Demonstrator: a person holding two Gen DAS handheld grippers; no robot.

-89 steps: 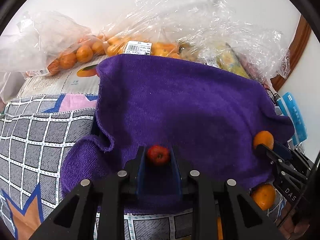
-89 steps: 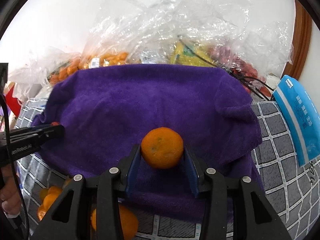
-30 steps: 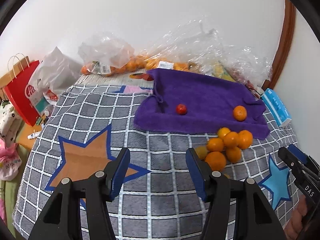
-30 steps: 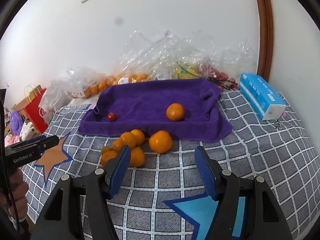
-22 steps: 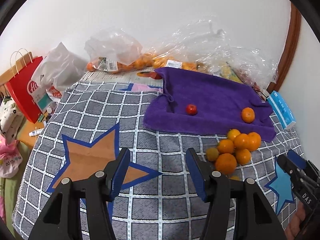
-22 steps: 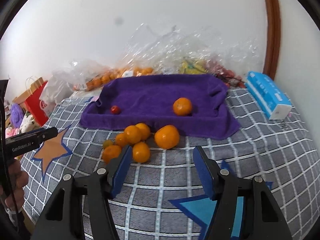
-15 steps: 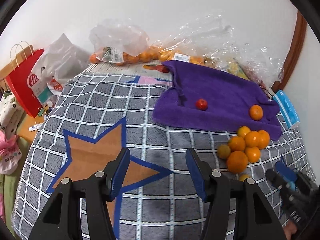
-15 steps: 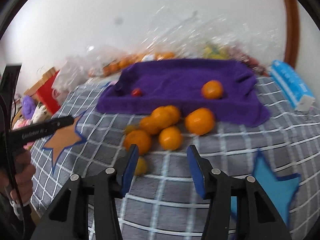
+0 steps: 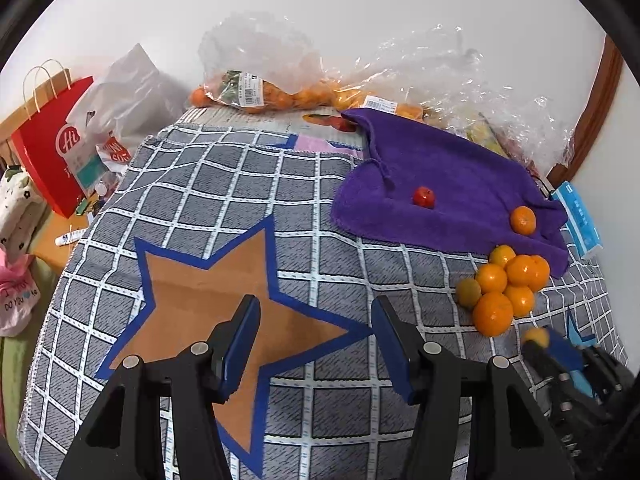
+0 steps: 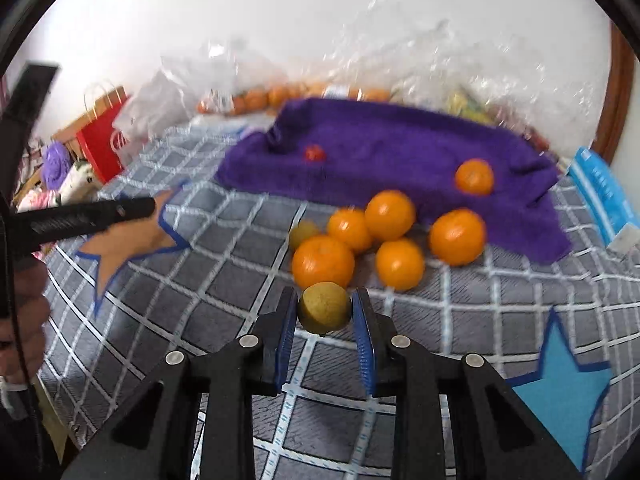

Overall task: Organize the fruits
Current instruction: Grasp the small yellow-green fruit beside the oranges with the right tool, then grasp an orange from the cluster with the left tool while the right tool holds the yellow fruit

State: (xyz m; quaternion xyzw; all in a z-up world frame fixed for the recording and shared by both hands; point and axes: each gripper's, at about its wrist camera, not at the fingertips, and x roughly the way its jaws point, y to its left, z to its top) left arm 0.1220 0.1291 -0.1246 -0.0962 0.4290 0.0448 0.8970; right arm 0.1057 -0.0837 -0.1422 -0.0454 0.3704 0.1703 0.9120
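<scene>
- Right gripper (image 10: 325, 314): jaws, just closing, now clamp yellow-green fruit (image 10: 324, 307), near side of orange pile (image 10: 384, 236).
- Left gripper (image 9: 316, 344): open, empty, over star.
- Towel (image 10: 380, 152): holds two fruits; likely destination.

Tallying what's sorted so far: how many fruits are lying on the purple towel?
2: a small red fruit toward the left of the purple towel, and an orange near its right front edge. A fold could hide more.
</scene>
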